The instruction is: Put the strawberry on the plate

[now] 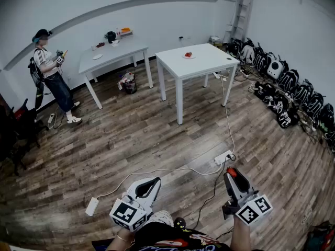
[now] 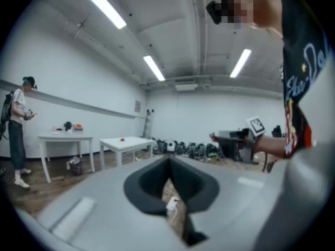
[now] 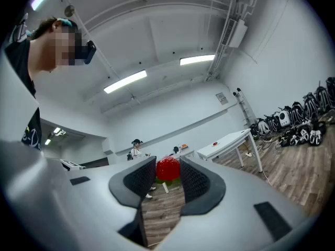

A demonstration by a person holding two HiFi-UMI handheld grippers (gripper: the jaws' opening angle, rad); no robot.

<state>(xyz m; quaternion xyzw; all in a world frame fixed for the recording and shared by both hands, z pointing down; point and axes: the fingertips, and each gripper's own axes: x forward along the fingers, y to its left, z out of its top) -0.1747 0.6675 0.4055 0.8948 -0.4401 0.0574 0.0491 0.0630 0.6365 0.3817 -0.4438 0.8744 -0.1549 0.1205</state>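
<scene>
A red strawberry with a green leaf sits between the tips of my right gripper, whose dark pads press on it from both sides. In the head view this gripper hangs low at the right, near my body, over the wooden floor. My left gripper is low at the left, shut and holding nothing; its pads meet. A small white plate with something red on it lies on the white table, far ahead across the room. The table also shows small in the right gripper view.
Another person stands at the far left beside a second table. Black backpacks line the right wall and a ladder leans in the corner. A power strip and cables lie on the floor between me and the table.
</scene>
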